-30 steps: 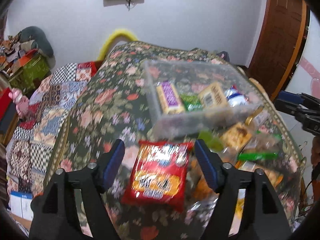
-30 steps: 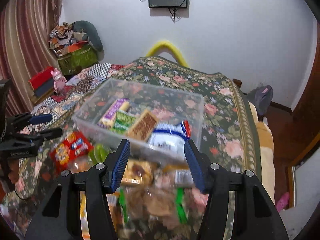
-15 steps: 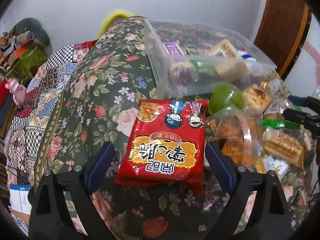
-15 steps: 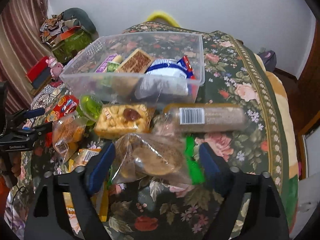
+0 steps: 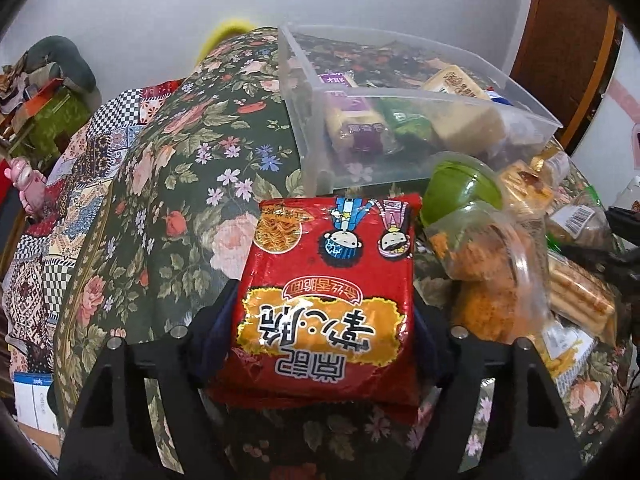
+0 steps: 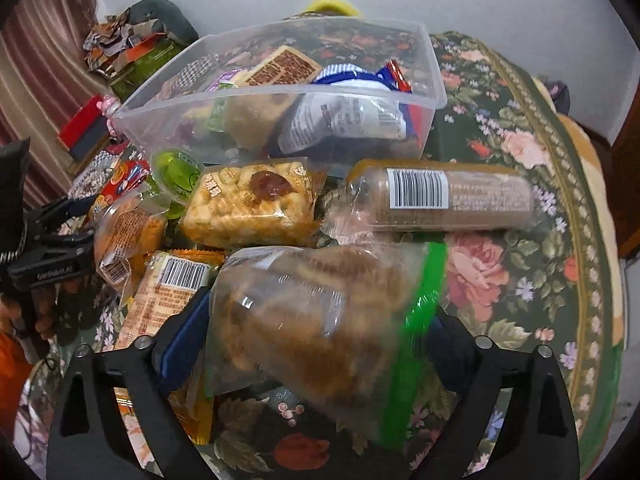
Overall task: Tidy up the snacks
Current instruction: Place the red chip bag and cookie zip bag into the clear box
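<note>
Two grippers are working over a floral-covered bed (image 5: 168, 168); the left gripper (image 5: 324, 320) is closing its jaws around a red noodle packet (image 5: 328, 300) lying just before the clear bin (image 5: 400, 92); the right gripper (image 6: 320, 320) is closing around a clear cookie bag (image 6: 320, 312) with a green edge, lying beside a barcoded roll (image 6: 440, 200); whether either gripper's pads are pressing yet, I cannot tell.

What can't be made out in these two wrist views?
- Left view: whether the left hand-held gripper, jaws closing, presses the red noodle packet; the packet covers the pads.
- Right view: the closing right hand-held gripper round the blurred clear cookie bag; contact unclear.
- Both views: lower snacks in the clear bin, stacked.
</note>
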`<state>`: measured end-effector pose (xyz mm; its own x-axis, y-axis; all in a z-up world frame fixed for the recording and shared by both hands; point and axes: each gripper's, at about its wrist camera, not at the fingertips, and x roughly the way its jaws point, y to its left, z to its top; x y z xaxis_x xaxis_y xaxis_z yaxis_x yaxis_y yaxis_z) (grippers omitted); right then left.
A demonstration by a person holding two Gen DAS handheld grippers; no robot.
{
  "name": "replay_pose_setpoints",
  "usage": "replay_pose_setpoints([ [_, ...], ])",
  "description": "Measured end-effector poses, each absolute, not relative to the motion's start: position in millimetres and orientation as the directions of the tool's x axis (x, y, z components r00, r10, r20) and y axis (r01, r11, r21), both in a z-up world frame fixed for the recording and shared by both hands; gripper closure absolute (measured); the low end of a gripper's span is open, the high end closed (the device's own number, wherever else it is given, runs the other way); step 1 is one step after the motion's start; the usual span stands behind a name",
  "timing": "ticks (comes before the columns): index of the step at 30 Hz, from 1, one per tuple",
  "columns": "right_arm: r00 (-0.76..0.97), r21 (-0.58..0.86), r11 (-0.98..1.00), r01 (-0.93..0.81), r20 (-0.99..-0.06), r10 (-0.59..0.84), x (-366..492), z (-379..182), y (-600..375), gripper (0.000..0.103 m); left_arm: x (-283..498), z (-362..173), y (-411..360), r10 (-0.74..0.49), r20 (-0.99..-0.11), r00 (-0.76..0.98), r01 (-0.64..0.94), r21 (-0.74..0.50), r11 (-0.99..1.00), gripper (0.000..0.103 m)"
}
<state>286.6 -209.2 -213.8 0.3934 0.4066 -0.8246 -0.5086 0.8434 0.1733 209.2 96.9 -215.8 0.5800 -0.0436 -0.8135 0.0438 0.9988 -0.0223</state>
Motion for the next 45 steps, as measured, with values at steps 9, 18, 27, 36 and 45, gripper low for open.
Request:
replay_pose_setpoints([
  [9,0.431,0.141,0.842,-0.521,-0.808,0.402,268.2,-200.2,-218.7,0.037,182.3,-185.1,96.8,-0.059,-0.77,0.636,0.03,-0.051,0.998,0.028],
  [18,0.526,0.134,0.841,-0.524,-0.726,0.443,266.0,-146.8,-228.2,0.037,176.4,-130.5,88.3,-0.088,-0.689,0.719,0.04,-0.085,0.996,0.028],
  [27,0.61,0.117,0.85,-0.514,-0.646,0.459,290.3,-105.8,-216.5,0.037,204.5,-94.0,74.2,-0.1,-0.632,0.769,0.045,-0.102,0.994,0.028],
  [36,0.639,0.117,0.863,-0.492,-0.624,0.449,334.0,-96.5,-192.9,0.037,251.0,-89.7,64.9,-0.094,-0.632,0.769,0.034,-0.106,0.994,0.028],
  [45,0.626,0.111,0.884,-0.453,-0.666,0.405,381.0,-112.5,-168.5,0.036,301.1,-111.5,68.9,-0.077,-0.682,0.728,-0.008,-0.12,0.993,0.028],
])
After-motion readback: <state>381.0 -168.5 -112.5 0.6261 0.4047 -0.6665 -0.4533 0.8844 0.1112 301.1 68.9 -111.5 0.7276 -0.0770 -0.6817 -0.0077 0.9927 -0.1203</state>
